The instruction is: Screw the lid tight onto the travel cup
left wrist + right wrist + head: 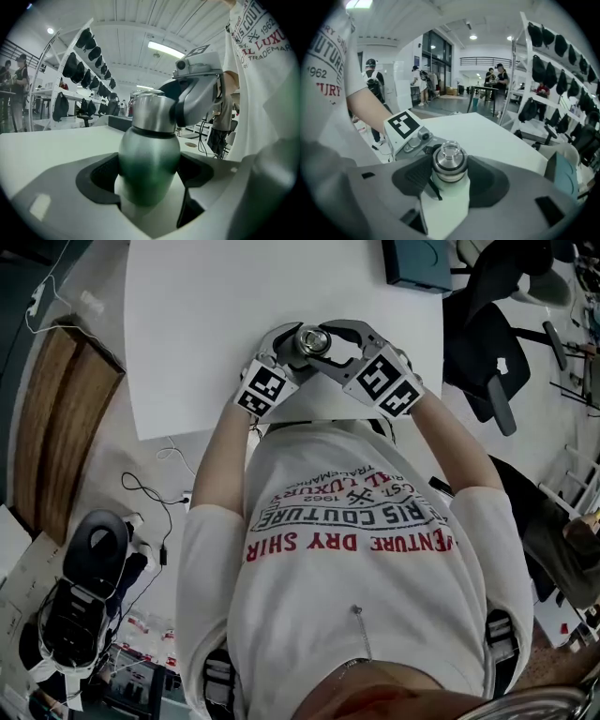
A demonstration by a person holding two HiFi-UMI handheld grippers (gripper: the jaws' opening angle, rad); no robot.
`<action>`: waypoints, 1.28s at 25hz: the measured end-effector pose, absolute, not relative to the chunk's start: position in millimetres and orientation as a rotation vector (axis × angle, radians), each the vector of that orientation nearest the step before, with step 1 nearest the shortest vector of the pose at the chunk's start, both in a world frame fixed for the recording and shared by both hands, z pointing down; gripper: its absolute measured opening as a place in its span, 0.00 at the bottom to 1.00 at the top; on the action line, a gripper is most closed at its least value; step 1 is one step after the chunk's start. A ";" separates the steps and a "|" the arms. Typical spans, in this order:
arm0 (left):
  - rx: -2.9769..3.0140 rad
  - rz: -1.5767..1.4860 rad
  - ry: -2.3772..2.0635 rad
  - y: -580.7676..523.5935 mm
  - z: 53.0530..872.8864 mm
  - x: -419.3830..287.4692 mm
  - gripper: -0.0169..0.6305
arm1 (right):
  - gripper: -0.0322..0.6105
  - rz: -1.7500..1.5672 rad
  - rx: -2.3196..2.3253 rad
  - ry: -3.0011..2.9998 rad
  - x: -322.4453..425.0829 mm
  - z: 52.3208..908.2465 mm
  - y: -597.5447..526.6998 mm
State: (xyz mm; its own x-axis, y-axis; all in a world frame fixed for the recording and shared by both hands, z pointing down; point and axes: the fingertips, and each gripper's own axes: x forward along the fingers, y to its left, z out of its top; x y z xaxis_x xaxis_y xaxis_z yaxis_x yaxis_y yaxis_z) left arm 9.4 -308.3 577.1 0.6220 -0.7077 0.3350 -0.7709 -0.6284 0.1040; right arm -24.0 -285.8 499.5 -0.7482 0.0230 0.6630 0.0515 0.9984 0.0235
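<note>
The travel cup point(309, 338) stands upright near the white table's front edge, close to the person's chest. It has a green body point(149, 159) and a steel lid point(449, 161) with a clear knob on top. My left gripper point(294, 352) comes from the left and is shut on the body, with dark pads point(101, 176) against both sides. My right gripper point(324, 345) reaches in from the right, higher up. Its jaws are shut on the lid, and the pads point(415, 176) hug it left and right. The two grippers nearly touch each other at the cup.
The white table point(234, 315) stretches away behind the cup. A teal box point(417, 263) sits at its far edge. A dark office chair point(487, 334) stands to the right, a wooden panel point(56, 418) to the left. The person's torso is directly behind the grippers.
</note>
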 end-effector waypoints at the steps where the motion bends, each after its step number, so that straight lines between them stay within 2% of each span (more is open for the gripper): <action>1: 2.609 0.388 -1.209 -308.2 577.4 9.8 0.62 | 0.43 -0.044 -0.006 -2.424 -23.5 499.5 -286.2; 6: 2.608 0.390 -1.208 -306.9 577.6 10.4 0.62 | 0.43 -0.040 0.008 -2.451 -19.9 499.9 -284.3; 11: 2.605 0.392 -1.212 -308.3 576.9 10.0 0.62 | 0.48 -0.121 -0.213 -2.455 -14.1 491.5 -284.4; 24: 2.600 0.401 -1.216 -309.9 578.2 11.7 0.62 | 0.48 -0.393 -0.890 -2.157 -14.1 495.3 -279.9; 27: 2.599 0.406 -1.216 -309.4 578.3 11.6 0.62 | 0.42 -0.409 -0.936 -2.124 -14.4 499.3 -277.3; 32: 2.601 0.412 -1.216 -309.0 578.9 10.7 0.62 | 0.42 -0.358 -0.936 -2.157 -14.7 500.2 -277.3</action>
